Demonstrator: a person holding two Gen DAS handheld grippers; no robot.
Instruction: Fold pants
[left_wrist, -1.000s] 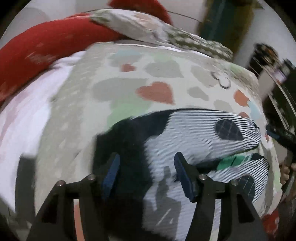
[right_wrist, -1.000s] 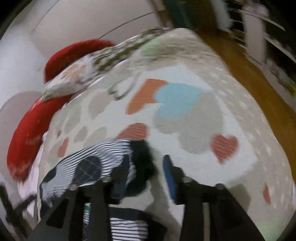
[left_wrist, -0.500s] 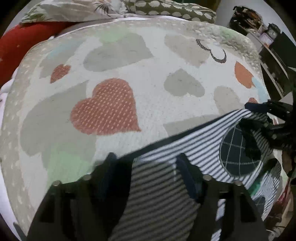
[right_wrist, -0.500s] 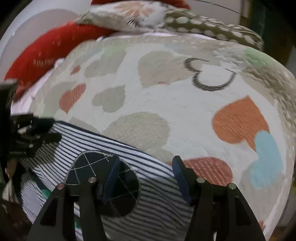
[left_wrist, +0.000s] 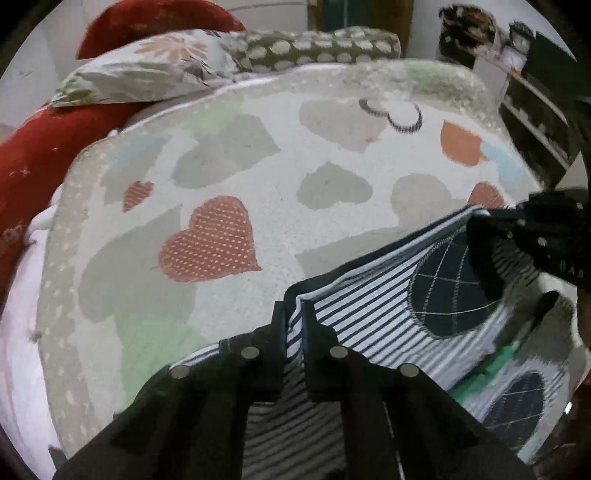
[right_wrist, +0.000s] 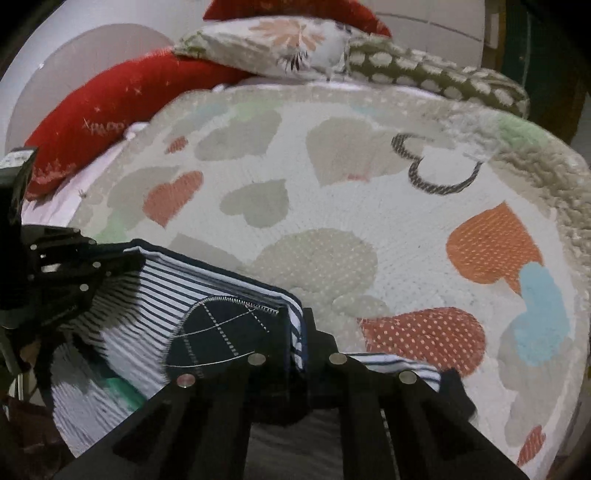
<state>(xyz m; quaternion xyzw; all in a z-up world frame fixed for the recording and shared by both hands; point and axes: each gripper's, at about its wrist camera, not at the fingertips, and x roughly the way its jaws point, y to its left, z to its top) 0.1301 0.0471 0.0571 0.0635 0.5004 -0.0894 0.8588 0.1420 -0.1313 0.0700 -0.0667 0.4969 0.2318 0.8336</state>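
1. Pants, striped with dark round patches, lie at the near edge of the heart-print blanket on the bed; their upper edge is lifted off the blanket and stretched between my two grippers.
2. Left gripper: jaws closing, fabric edge already pinched between them. Only a narrow fold of hem sits in the bite.
3. Right gripper: jaws pressed together on the other corner of the same edge, right at the dark patch.
4. Risk: both bites look shallow. If I pull the edge apart too hard, one corner likely slips out and drops.
5. Risk: the cloth below the held edge hangs bunched near the bed's side; carrying it forward may drag that slack along and leave a crooked fold.
6. Risk: each pinch may hold more than one layer, or just one. I cannot tell which; a missed layer would trail behind.
7. Blanket pile is rough, so the trailing fabric may snag.
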